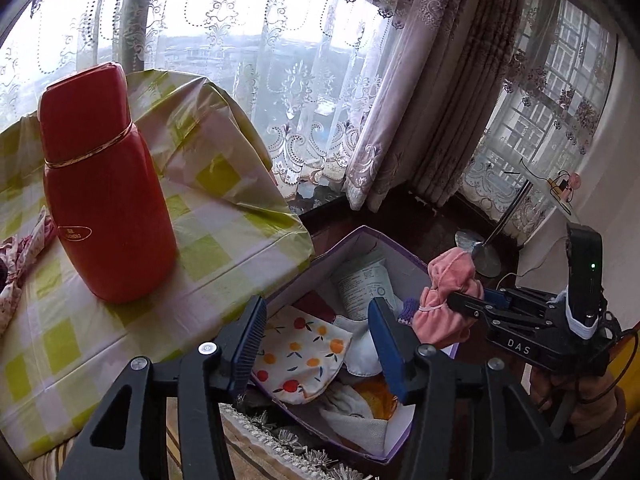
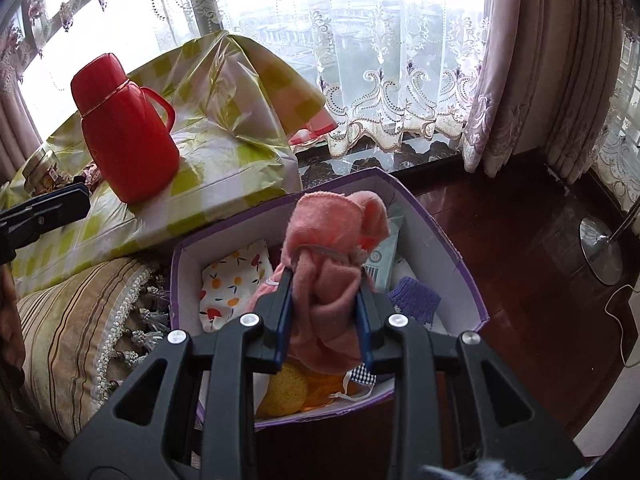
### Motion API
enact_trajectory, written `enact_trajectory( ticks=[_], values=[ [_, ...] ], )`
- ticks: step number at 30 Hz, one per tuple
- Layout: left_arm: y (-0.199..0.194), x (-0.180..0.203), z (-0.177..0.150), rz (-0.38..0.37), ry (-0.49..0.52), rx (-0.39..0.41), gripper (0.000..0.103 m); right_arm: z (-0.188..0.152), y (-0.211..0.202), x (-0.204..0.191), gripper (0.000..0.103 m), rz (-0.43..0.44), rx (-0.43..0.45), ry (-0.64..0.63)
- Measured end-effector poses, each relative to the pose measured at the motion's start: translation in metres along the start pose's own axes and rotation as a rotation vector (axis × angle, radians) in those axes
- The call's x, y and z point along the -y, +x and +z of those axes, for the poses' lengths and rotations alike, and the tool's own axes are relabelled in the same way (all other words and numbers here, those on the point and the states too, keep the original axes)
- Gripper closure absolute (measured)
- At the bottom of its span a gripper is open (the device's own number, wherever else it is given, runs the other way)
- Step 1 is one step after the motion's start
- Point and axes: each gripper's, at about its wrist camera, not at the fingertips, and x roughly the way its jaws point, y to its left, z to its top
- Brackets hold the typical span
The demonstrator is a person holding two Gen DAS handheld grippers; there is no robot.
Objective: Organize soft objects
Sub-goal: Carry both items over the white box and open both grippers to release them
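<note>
A purple-edged box (image 2: 440,236) (image 1: 362,236) stands on the floor beside the table, holding several soft things: a fruit-print cloth (image 1: 300,356) (image 2: 230,280), a wipes pack (image 1: 364,284), a purple knit piece (image 2: 414,298) and a yellow sponge (image 2: 286,394). My right gripper (image 2: 325,300) is shut on a rolled pink towel (image 2: 332,256) (image 1: 448,296), held above the box. My left gripper (image 1: 316,332) is open above the box's near side with nothing between its fingers.
A red thermos (image 1: 104,196) (image 2: 124,132) stands on the table with the green checked cloth (image 1: 224,208). A striped fringed cushion (image 2: 76,328) lies left of the box. Curtains (image 1: 420,100) hang behind, and a lamp base (image 2: 600,248) sits on the dark wooden floor.
</note>
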Motion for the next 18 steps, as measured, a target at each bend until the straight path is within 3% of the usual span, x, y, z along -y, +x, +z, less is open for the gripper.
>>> enact_trajectory(
  ticks=[1, 4, 6, 18],
  values=[
    [-0.002, -0.003, 0.0, 0.004, -0.006, 0.003, 0.049, -0.002, 0.001, -0.002, 0.07, 0.009, -0.013, -0.012],
    [-0.01, -0.01, 0.0, 0.019, -0.024, 0.016, 0.049, -0.008, 0.007, -0.009, 0.056, 0.034, -0.064, -0.054],
    [-0.015, -0.015, 0.001, 0.027, -0.038, 0.027, 0.049, -0.012, 0.008, -0.012, 0.037, 0.031, -0.077, -0.07],
    [-0.034, -0.051, -0.016, 0.066, -0.121, 0.039, 0.049, -0.007, 0.004, -0.033, 0.036, 0.063, -0.065, -0.103]
  ],
)
